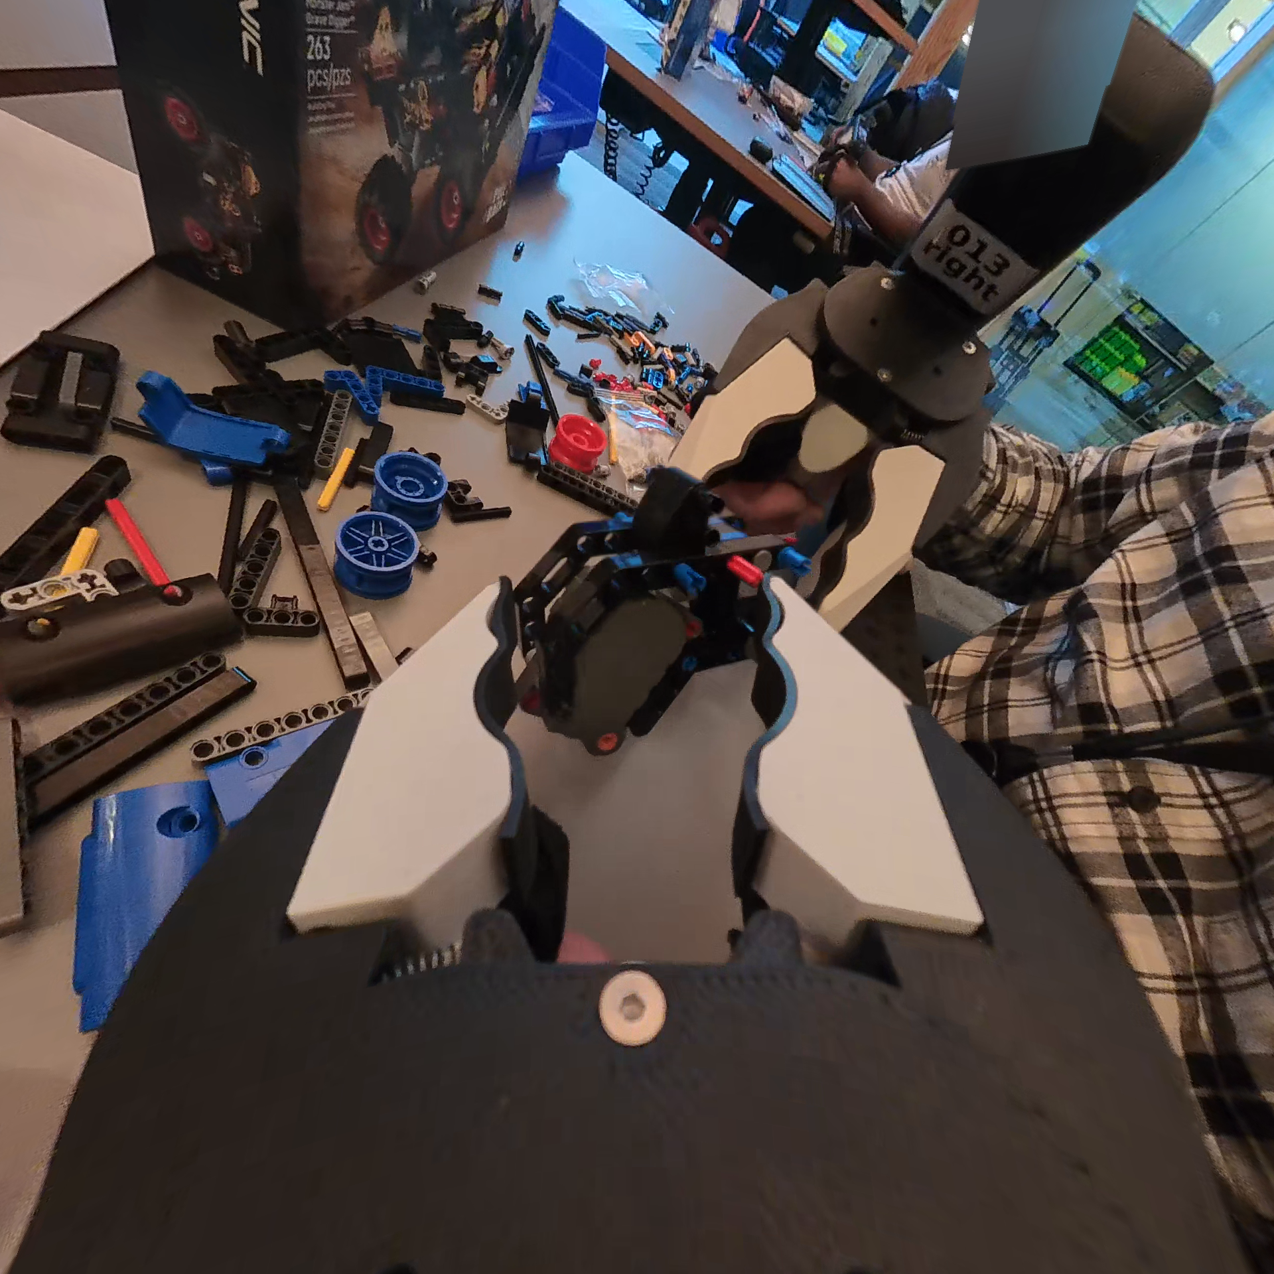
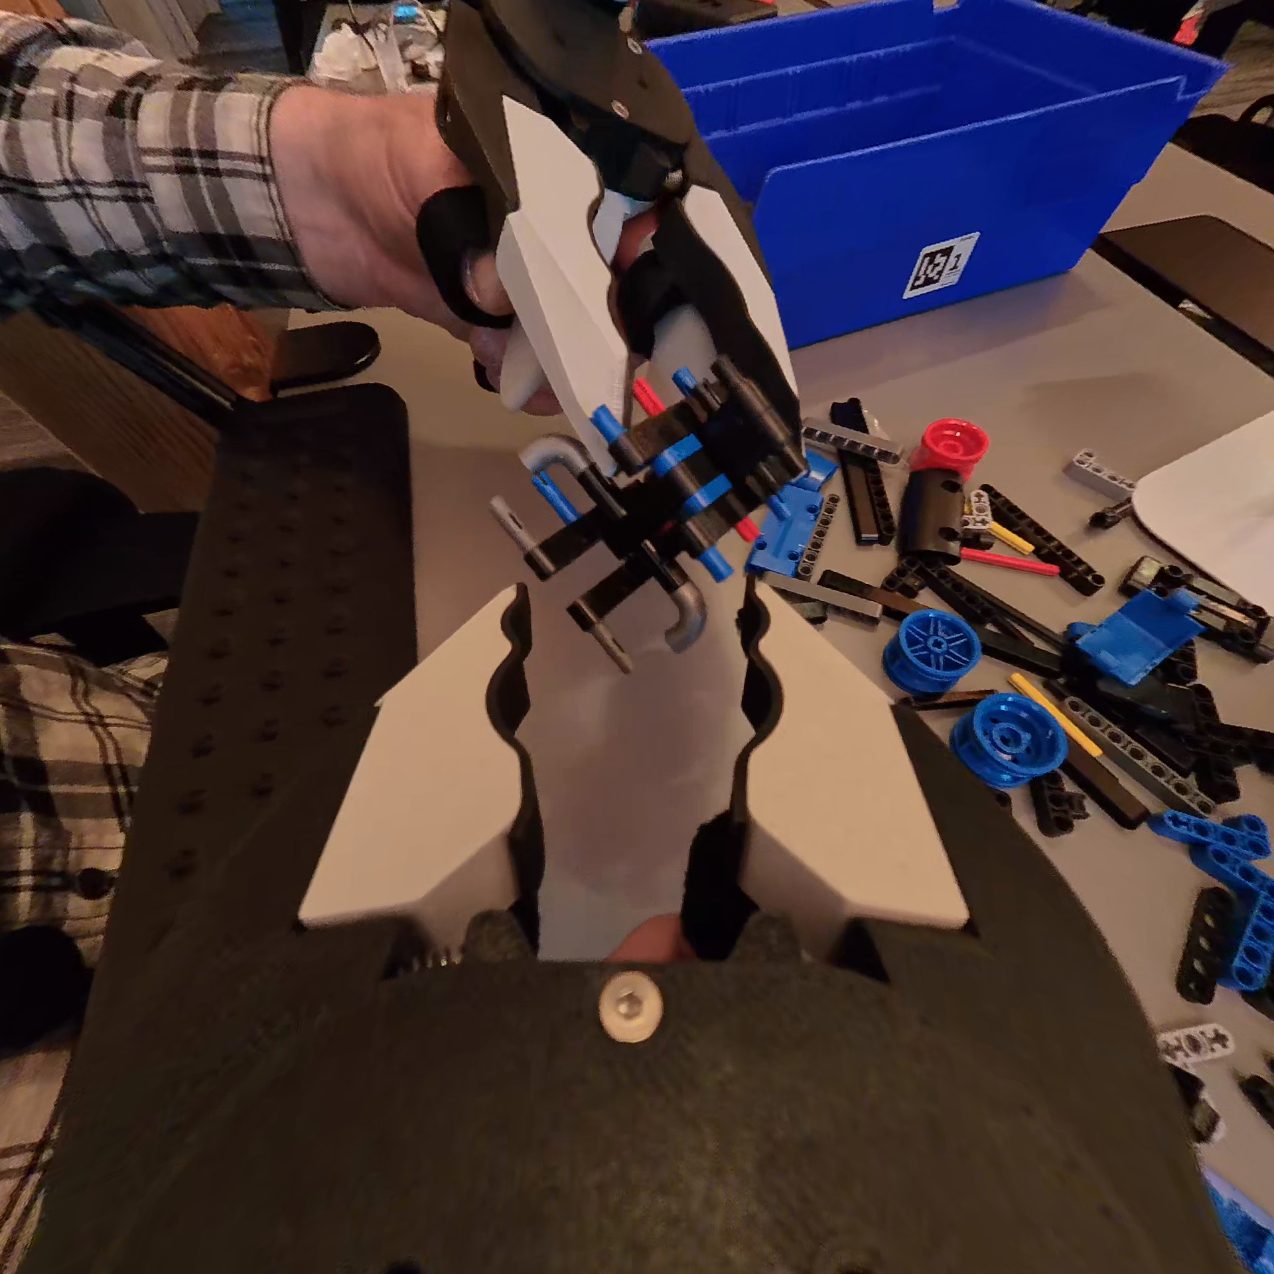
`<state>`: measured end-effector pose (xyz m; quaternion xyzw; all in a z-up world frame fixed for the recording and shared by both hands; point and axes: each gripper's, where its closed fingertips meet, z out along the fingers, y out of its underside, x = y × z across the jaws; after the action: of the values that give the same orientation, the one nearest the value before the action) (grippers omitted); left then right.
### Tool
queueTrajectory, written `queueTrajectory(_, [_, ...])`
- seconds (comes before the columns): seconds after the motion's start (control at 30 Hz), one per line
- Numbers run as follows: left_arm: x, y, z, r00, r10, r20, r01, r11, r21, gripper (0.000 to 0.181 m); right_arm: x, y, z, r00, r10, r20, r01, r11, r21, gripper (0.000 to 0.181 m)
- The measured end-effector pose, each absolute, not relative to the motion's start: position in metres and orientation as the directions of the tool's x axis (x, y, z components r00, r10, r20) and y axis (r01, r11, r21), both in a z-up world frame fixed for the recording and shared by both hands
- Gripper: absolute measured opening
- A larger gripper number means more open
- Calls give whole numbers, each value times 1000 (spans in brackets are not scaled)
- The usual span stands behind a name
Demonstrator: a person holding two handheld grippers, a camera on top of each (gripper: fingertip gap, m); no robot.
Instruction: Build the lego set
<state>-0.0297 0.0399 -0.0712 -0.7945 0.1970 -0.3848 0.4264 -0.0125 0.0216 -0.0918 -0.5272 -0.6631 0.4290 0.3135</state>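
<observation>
Grey surface (image 1: 620,227) strewn with loose black, blue, red and yellow beams, pins and axles, with more desks and screens in the room behind.

Far ahead-left of the left gripper (image 1: 638,596): tall dark set box (image 1: 331,138), upright, printed with white lettering and a picture of a big-wheeled truck. Nearer on that side: two blue wheel rims (image 1: 376,555) just beside each other, and a red rim (image 1: 578,441) farther ahead.

Clamped between the left gripper's fingertips, lifted clear of the surface: black frame assembly (image 1: 620,662) with blue and red pins. Seen from the right wrist, bent grey pipes and axle ends sticking out toward the camera.

Right gripper (image 2: 634,596) spread wide and empty, tips just short of the assembly's lower ends; contact not clear. On its housing, a raised label (image 1: 968,265) of digits and a word.

Ahead-right of the right gripper: blue bin (image 2: 931,138) with a white sticker (image 2: 941,265) bearing a square black code. Plaid sleeve (image 2: 124,172) behind the left gripper.
</observation>
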Motion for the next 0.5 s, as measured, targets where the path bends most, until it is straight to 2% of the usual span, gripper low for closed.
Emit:
queueTrajectory(0.17, [-31, 45, -66, 626, -616, 478, 85, -555, -828, 67, -9, 24, -103, -229, 973, 25, 475, 134, -870, 63])
queueTrajectory(0.23, [-30, 47, -64, 619, -611, 494, 114, -552, -826, 67, -10, 20, -103, -237, 971, 23, 461, 134, -877, 56])
queueTrajectory(0.33, [-26, 47, -63, 614, -617, 491, 115, -546, -830, 65, -11, 19, -105, -243, 969, 33, 455, 145, -878, 36])
queueTrajectory(0.37, [-26, 48, -64, 624, -612, 486, 112, -545, -831, 55, -10, 17, -104, -251, 967, 32, 447, 145, -883, 33])
queueTrajectory(0.5, [-28, 50, -63, 618, -603, 504, 141, -545, -826, 52, -10, 18, -100, -241, 970, 35, 432, 140, -891, 32])
